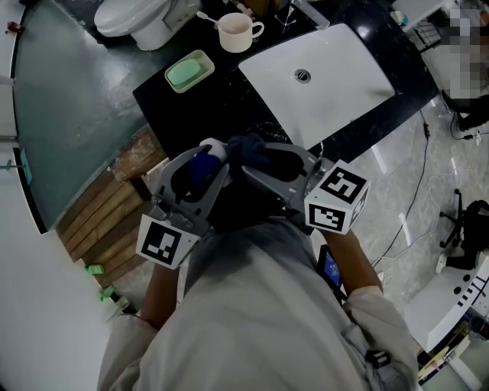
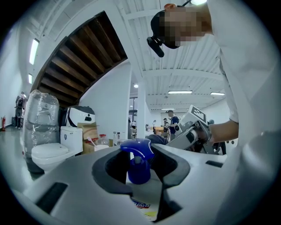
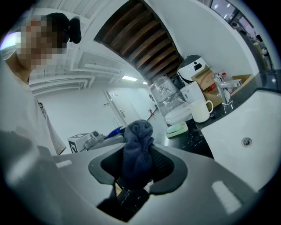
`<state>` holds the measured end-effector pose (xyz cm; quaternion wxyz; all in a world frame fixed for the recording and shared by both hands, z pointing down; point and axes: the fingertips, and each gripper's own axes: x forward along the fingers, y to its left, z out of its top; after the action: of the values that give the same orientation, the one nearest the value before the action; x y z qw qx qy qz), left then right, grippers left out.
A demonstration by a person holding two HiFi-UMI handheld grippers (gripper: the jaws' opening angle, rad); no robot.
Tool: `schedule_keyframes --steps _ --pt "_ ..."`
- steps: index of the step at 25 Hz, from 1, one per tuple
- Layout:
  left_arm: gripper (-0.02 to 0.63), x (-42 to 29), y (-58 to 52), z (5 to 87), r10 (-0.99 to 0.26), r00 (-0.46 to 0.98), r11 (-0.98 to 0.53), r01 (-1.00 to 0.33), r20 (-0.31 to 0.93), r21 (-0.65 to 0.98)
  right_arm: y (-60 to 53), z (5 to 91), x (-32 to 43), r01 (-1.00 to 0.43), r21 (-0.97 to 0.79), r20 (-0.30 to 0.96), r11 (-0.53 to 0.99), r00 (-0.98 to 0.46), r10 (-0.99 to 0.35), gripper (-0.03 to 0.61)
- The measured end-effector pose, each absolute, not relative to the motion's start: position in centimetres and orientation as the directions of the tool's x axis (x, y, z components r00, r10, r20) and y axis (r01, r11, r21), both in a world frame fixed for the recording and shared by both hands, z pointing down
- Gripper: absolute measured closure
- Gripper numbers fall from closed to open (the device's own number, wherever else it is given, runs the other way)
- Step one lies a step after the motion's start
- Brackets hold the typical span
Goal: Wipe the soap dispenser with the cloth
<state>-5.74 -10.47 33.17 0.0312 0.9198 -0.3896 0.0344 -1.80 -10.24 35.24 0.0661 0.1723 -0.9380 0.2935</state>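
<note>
Two grippers: both loaded.
Left gripper [image 2: 141, 166]: jaws part-open, clamping blue-pumped white plastic soap dispenser [image 2: 137, 149].
Right gripper [image 3: 139, 170]: jaws pinching crumpled dark-blue cloth [image 3: 138, 143].
Progress: cloth near left jaws; wiping apparently outstanding.

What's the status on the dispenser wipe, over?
Left gripper shut on dispenser. Right gripper shut on cloth. Cloth close beside the pump, contact unclear. Nothing between them.

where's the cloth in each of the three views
Head view: centre, cloth just right of the soap dispenser.
Left gripper view: small dark lump behind the dispenser's blue pump, right of it.
Right gripper view: low centre, pinched between the jaws.
Shared landmark: the white toilet.
</note>
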Motion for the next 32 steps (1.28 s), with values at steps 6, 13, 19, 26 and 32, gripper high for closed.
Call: schedule_keyframes --steps 6,13,19,26,32 --pt "0.495 -5.8 -10.5 33.1 -0.716 0.694 -0.694 -0.719 0.078 0.034 -10.5 36.1 -1.8 -0.376 -0.536 0.244 0.756 -0.926 -0.288 0.44" --pt "0.495 -5.8 -10.6 33.2 -0.723 0.688 -0.687 -0.725 0.063 0.041 -10.7 37.5 -1.6 -0.397 -0.544 0.273 0.739 -0.917 -0.292 0.44" --pt "0.495 -6.1 -10.5 33.2 -0.726 0.685 -0.684 -0.729 0.06 0.039 -10.7 38.2 -1.6 -0.401 -0.546 0.289 0.736 -0.914 -0.283 0.44" --pt "0.495 -6.1 -10.5 33.1 -0.726 0.685 -0.685 -0.728 0.057 0.036 -10.6 39.4 -1.6 -0.41 -0.557 0.31 0.722 -0.909 -0.278 0.44" --pt "0.495 -6.1 -10.5 33.1 -0.724 0.688 -0.687 -0.725 0.047 0.04 -10.5 40.4 -1.5 -0.432 -0.543 0.345 0.72 -0.897 -0.278 0.44"
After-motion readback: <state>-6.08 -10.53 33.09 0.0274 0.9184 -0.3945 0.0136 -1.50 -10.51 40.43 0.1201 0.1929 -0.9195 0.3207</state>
